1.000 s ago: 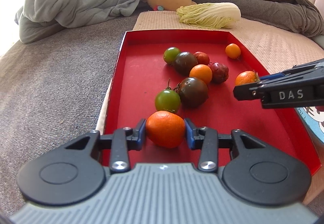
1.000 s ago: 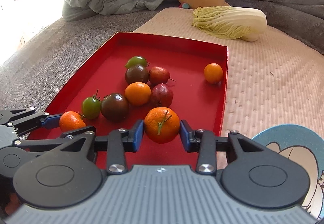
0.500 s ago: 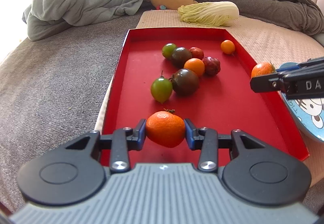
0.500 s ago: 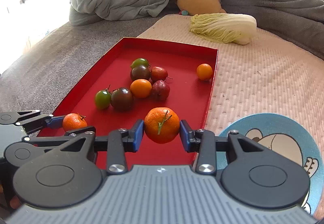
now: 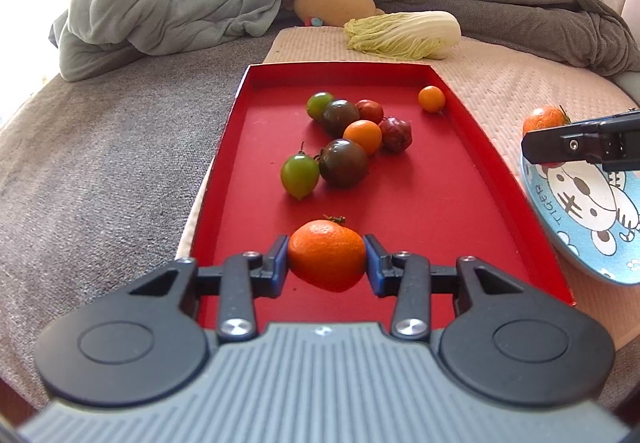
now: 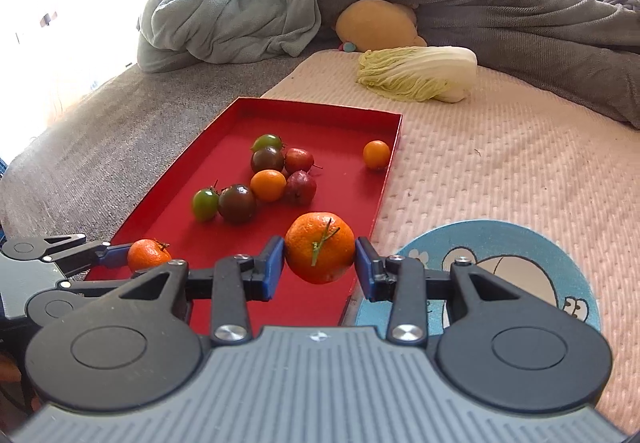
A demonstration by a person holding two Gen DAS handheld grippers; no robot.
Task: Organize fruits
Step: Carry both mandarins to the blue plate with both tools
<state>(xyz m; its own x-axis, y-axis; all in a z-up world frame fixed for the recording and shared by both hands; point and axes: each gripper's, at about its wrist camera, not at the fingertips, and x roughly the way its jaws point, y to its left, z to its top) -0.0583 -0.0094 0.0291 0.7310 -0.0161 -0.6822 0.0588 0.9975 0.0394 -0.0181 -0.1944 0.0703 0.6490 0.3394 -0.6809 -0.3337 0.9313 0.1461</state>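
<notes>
I am holding one round orange mandarin in each gripper. My left gripper [image 5: 326, 263] is closed only as far as the fruit allows, with its blue pads pressing both sides of the left mandarin [image 5: 326, 261], which is hanging above the near end of the red rectangular tray [image 5: 224, 147]. My right gripper [image 6: 319, 263] is gripping the right mandarin [image 6: 319, 253] in the same way; this one is showing a thin green stem across its front.

Compared with a second ago, both hands are drawing back from the fruit group and rising a little. The right mandarin was hanging over the tray floor then, and now it is passing the tray's right edge, just beside the blue round plate with a cartoon animal [image 6: 520, 243]. I judge that the plate is the place for the mandarins, so the carrying step is almost finished for the right hand, while the left hand is needing more way to the right.

Both mandarins are looking firm, with bright dimpled skin, and neither is slipping. Seven smaller fruits are remaining in the tray's far half: six in a cluster near the middle, and one small orange fruit [image 5: 431, 99] alone near the far right corner.
</notes>
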